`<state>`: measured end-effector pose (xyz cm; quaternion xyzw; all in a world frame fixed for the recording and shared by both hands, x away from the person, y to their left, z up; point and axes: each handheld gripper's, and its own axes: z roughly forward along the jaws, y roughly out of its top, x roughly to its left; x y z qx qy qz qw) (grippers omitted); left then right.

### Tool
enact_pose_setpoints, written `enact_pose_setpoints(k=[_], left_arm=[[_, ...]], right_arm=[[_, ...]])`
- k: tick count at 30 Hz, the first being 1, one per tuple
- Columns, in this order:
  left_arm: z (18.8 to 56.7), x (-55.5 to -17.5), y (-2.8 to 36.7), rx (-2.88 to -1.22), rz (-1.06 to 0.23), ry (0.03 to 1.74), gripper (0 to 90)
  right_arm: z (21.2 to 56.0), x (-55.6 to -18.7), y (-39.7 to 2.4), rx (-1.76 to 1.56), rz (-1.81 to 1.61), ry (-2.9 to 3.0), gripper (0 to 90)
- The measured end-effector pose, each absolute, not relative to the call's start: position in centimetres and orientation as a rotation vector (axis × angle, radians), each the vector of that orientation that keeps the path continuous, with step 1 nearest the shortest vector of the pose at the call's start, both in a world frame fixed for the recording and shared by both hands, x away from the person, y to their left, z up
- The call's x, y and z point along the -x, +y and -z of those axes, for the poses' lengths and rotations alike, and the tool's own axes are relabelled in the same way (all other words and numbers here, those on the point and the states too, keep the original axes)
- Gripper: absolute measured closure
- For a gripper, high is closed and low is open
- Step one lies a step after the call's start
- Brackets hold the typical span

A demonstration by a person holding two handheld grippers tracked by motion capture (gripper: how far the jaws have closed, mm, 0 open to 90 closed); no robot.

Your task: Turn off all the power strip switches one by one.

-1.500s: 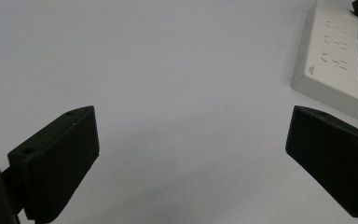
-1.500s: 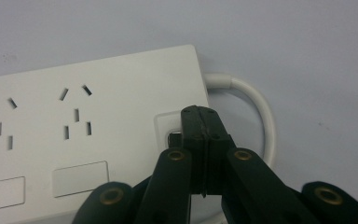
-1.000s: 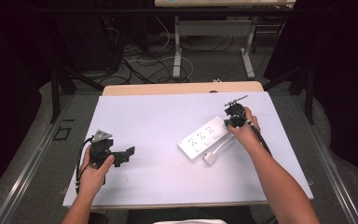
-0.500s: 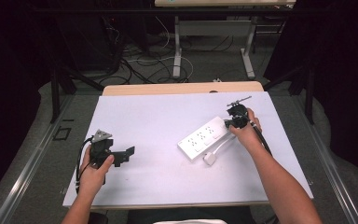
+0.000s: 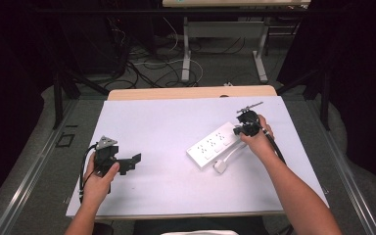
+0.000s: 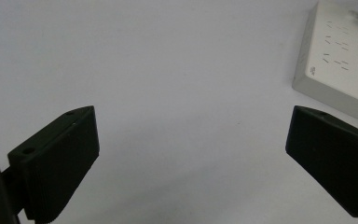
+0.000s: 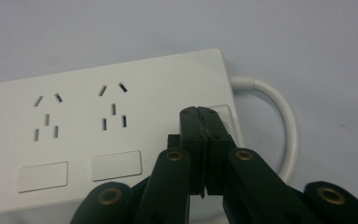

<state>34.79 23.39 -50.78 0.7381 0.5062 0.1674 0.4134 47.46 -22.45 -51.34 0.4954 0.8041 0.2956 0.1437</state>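
Table brightly lit, surroundings dark; close views soft.

Right claw [image 7: 200,114], jaws pressed together, tips over the end switch of a white power strip [image 7: 98,126]; its white cable [image 7: 284,121] loops on the table [image 7: 307,42].

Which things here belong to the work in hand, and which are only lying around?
In the work:
- white power strip, its cable and plug
- right gripper, jaws shut, tips over a switch at the strip's cable end

Only around:
- left gripper, jaws open over bare table
- floor cables
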Motion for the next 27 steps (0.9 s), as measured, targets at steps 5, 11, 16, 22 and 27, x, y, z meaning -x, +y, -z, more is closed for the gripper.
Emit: enact_pose_setpoints(k=[5, 11, 16, 22, 27], left_arm=[[50.8, -34.8, 23.4, -1.856, -0.421, 1.272, 2.8], [50.8, -34.8, 23.4, -1.854, -0.421, 1.272, 2.8], [50.8, -34.8, 23.4, -1.854, -0.421, 1.272, 2.8], [50.8, -34.8, 23.4, -1.864, -0.425, 1.267, 2.8], [50.8, -34.8, 23.4, -1.864, -0.426, 1.266, 2.8]], right_arm=[[51.2, -47.1, -22.0, -1.408, -0.855, 2.346, 89.9], [51.3, -46.8, -21.7, -1.398, -0.856, 2.371, 89.8], [51.2, -46.7, -21.5, -1.383, -0.857, 2.390, 89.7], [51.1, -46.3, -21.0, -1.386, -0.860, 2.413, 89.8], [51.1, -46.0, -20.7, -1.384, -0.857, 2.443, 89.6]])
